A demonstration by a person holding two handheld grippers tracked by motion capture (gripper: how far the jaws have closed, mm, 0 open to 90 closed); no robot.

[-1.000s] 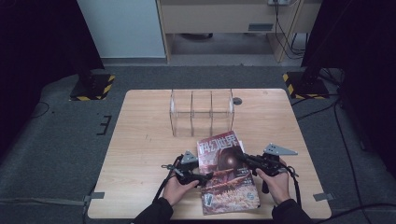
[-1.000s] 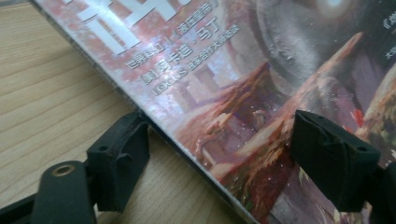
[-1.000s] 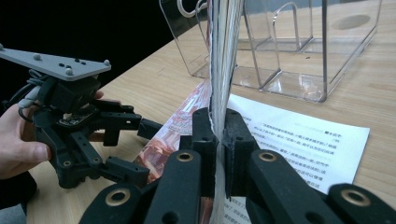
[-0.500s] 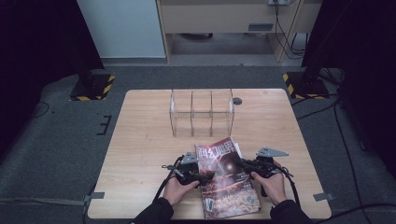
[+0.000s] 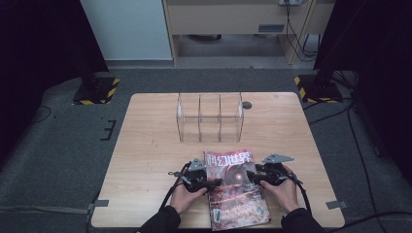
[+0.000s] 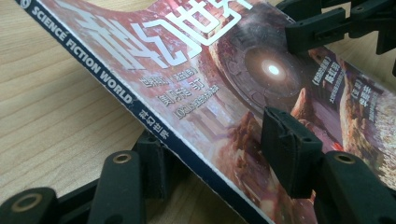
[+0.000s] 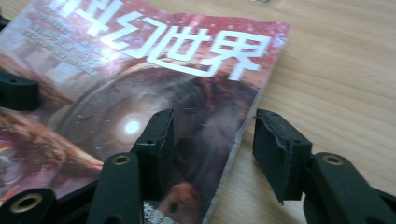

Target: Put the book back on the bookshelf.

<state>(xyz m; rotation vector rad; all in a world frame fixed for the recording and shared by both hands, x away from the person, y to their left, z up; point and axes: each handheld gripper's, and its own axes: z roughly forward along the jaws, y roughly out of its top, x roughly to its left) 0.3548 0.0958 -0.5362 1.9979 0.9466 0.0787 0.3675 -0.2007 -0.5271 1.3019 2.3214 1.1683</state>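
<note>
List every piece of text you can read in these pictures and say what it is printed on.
"SCIENCE FICTION WORLD": spine of the magazine, in white capitals.
"科幻世界": large white title on the cover, and again in small characters on the spine.
Smaller white lines on the cover: too blurred to read.
Clear rack, table: no text visible.

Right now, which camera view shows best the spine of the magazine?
The left gripper view: the magazine's spine runs across it, its print readable. The high view gives a thin edge. The right gripper view shows the opposite page edge.

One magazine [image 5: 236,188], one clear divided rack [image 5: 210,116], two claws, one table [image 5: 145,145].
</note>
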